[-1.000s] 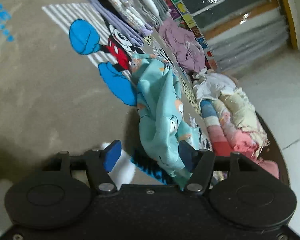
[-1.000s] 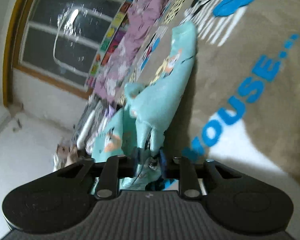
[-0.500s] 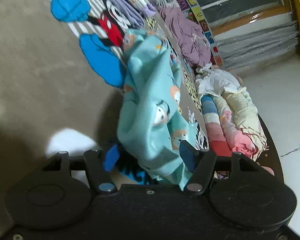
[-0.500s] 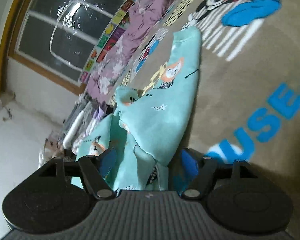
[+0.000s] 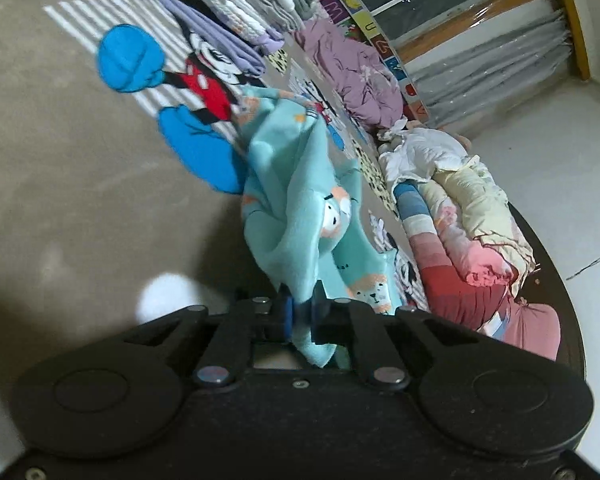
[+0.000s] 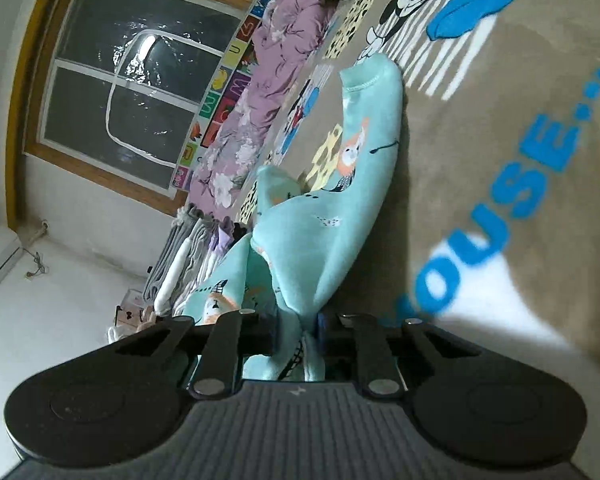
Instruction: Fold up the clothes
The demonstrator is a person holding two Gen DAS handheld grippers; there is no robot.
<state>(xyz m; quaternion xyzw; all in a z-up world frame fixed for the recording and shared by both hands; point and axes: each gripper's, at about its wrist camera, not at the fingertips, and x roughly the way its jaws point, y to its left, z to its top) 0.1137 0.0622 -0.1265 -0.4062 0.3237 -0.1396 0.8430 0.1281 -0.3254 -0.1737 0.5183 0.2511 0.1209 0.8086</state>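
Left gripper (image 5: 300,314) clamps the teal garment (image 5: 296,216) — right gripper (image 6: 298,330) fingers closing on it too.

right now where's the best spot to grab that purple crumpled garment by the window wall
Probably the raised bunched ridge along the top of the purple garment, coming from above on the rug side. It lies heaped, with thick folds standing proud, and the alphabet border crowds its far side.
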